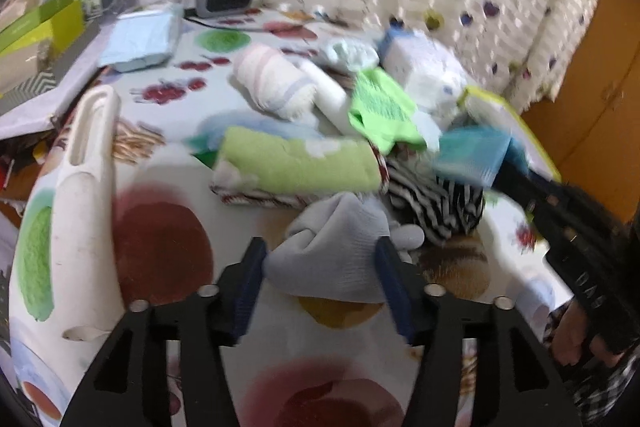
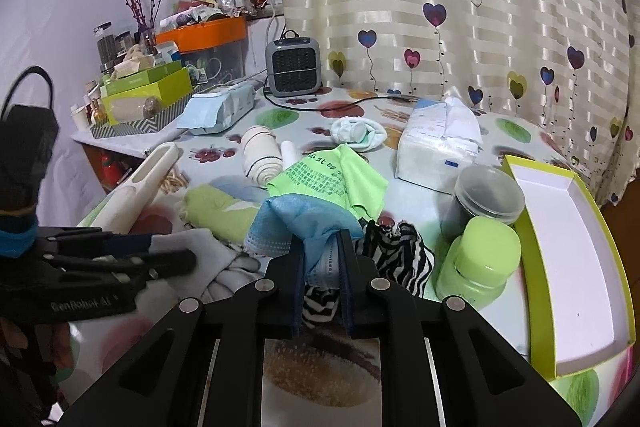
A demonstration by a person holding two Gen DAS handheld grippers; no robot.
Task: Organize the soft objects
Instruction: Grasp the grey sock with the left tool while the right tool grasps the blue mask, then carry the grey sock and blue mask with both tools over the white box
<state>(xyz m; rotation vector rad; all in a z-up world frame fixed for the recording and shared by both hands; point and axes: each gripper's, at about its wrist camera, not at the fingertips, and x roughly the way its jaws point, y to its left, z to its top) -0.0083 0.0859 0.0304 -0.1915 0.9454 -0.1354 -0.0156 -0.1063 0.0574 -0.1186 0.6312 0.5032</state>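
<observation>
A table under a fruit-print cloth [image 2: 352, 111], backed by a heart-patterned curtain, carries the heap, and places here run from the zebra-striped cloth [image 2: 400, 251] at its middle. Just left of it the left gripper [image 1: 320, 251] stands apart around a bunched grey cloth [image 1: 332, 247], pads apparently touching its sides. Above the zebra cloth's near edge, the right gripper [image 2: 322, 251] is clamped on a blue cloth [image 2: 304, 223], which looks light and limp; a pinch on a gathered fold should carry it.

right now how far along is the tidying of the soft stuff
Barely begun: the box looks empty. In hand: the right tool is shut on a blue cloth, and a grey cloth sits between the left tool's open jaws. Left: green towel, striped cloth, green cloth, rolled towel still loose on the table.
</observation>
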